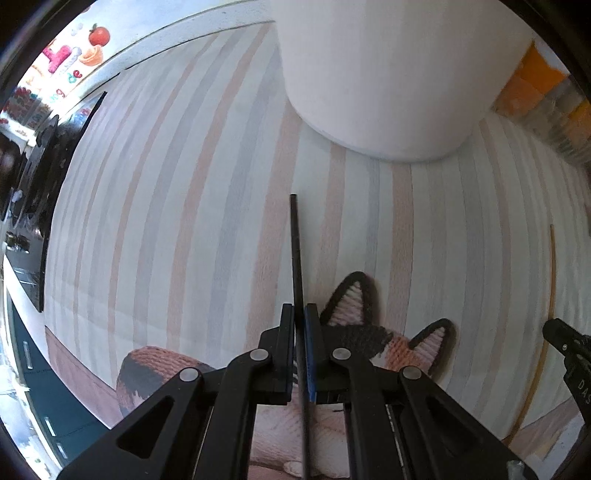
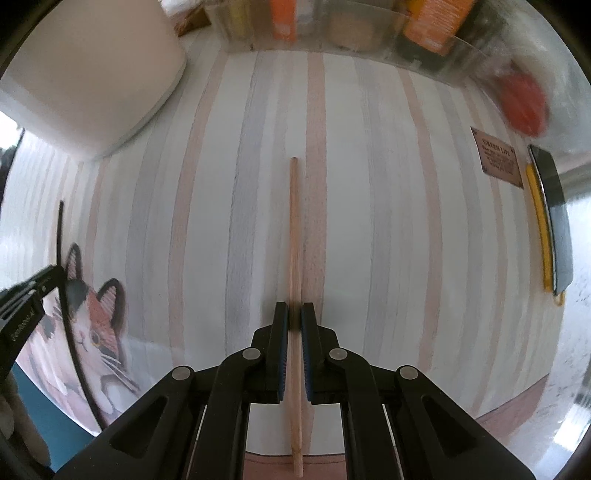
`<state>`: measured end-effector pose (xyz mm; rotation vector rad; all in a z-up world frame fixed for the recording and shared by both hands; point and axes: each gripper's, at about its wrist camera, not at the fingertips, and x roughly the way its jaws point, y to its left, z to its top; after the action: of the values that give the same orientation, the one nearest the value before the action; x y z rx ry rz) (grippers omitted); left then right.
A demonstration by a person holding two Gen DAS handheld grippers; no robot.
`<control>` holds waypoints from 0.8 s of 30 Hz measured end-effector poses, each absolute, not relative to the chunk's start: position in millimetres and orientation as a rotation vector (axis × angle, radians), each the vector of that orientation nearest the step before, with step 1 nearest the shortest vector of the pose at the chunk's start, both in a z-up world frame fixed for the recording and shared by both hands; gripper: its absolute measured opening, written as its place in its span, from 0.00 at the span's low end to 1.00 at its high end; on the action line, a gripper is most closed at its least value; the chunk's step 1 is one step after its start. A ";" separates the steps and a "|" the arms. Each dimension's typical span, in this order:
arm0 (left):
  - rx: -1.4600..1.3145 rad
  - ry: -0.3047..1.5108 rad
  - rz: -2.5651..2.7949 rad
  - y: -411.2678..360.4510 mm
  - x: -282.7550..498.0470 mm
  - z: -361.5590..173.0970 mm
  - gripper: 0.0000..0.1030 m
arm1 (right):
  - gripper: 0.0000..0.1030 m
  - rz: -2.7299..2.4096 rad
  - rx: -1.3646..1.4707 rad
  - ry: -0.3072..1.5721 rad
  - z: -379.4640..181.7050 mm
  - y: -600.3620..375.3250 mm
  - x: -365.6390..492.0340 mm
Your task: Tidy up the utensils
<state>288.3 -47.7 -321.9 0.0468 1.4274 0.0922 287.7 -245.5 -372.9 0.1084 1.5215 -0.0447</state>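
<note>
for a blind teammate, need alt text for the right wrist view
The right gripper is shut on a wooden chopstick above a striped cloth. A white container stands upper left.

A striped pastel mat [image 2: 388, 221] with a cat picture [image 2: 92, 332] covers the table under soft daylight.

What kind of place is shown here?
Probably a home dining table: a striped placemat with a woven cat, a white container, chopsticks held in both grippers, and food packages behind.
</note>
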 end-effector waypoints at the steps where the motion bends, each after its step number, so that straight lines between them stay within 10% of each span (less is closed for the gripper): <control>1: 0.038 1.421 0.086 -45.9 287.6 -317.6 0.03 | 0.07 -0.041 0.123 1.502 -370.4 -247.9 284.5; 24: -0.140 0.741 -0.015 7.3 270.7 -27.9 0.00 | 0.07 0.162 0.225 0.830 -130.9 -223.3 313.9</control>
<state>270.7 7.3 -27.9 -0.1399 0.7411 -0.0147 313.9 -223.3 -130.9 0.2252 0.8300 0.1616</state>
